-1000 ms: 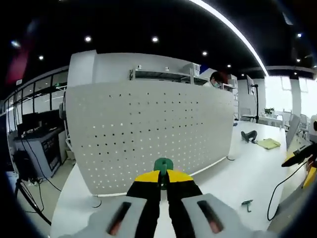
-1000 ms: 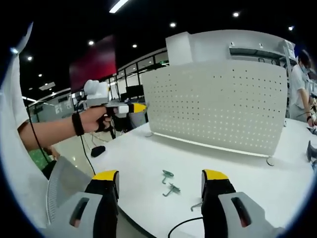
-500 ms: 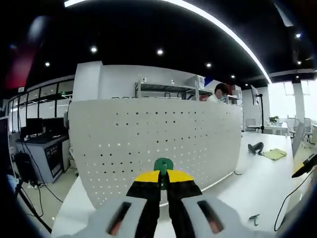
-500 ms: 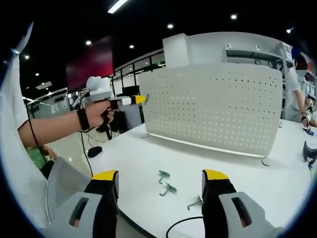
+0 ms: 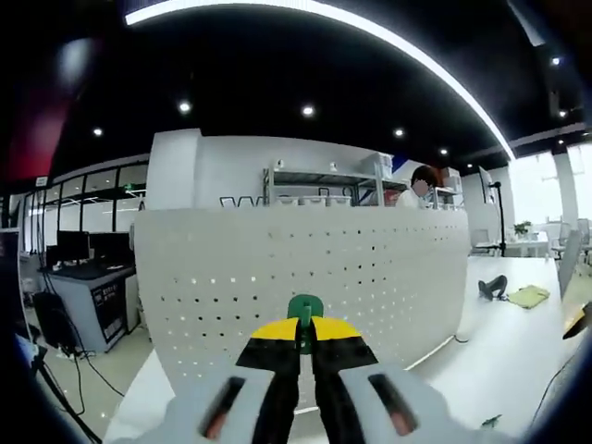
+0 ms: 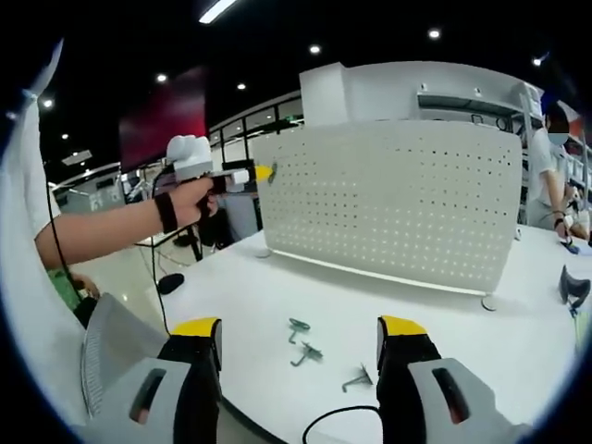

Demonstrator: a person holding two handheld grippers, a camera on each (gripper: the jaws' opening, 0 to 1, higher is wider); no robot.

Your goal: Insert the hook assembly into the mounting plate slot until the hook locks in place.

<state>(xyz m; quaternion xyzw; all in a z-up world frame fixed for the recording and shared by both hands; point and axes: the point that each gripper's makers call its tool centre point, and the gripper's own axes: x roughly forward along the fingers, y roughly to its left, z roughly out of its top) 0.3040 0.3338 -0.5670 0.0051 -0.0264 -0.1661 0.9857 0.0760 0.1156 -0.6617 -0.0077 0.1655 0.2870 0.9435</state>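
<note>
Between the closed jaws' tips (left gripper [image 5: 303, 338]) sits the green hook [image 5: 304, 308].

Ceiling spotlights [image 5: 308, 110] and a long light strip [image 5: 305, 11] are lighting the room evenly from above, while daylight is blowing out the windows [image 5: 541, 199] at right. Fisheye distortion is bowing the perforated panel [image 6: 388, 203], and glare is washing the white tabletop [image 6: 277, 296].

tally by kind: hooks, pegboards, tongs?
Hooks: 4, one green hook in the left tongs, three loose hooks on the table
Pegboard: 1
Tongs: 2, left, and right tongs
Total: 7
</note>
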